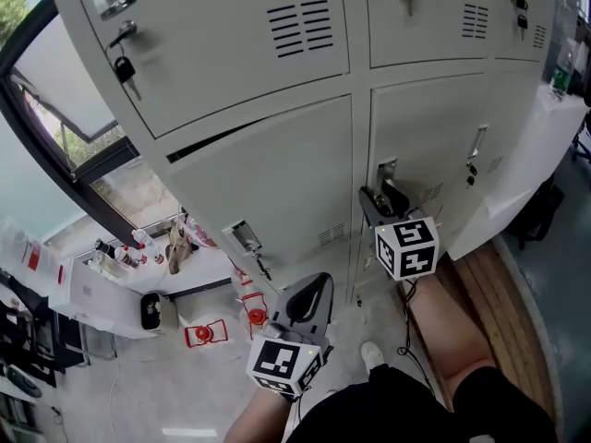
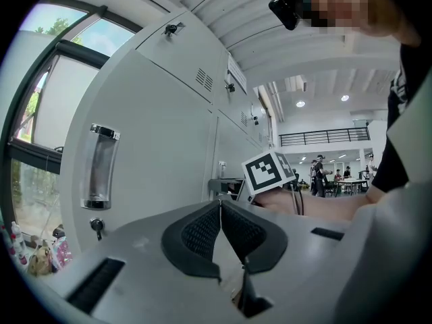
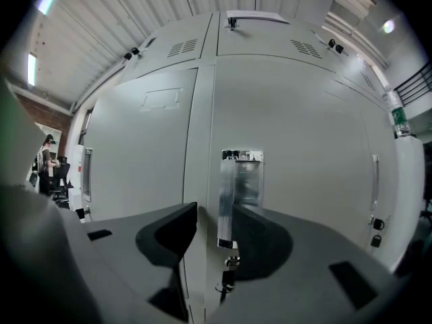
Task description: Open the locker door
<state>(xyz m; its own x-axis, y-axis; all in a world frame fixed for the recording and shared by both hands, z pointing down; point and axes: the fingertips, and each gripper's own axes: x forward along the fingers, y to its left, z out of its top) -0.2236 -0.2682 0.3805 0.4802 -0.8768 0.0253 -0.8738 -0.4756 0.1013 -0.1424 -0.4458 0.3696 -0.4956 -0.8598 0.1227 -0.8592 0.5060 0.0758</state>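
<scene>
Right tool: jaws apart, chrome handle of locker door seen between them. Left jaw clear of handle; contact on right jaw's side not determinable. Keyed lock located just below handle. Door in lower row of grey lockers, closed flush beside neighbouring door. Left tool: jaws pressed together, nothing gripped. Tool held level, back from lockers, nearer person than right tool. Second handle on neighbouring door seen to its left, well apart.
</scene>
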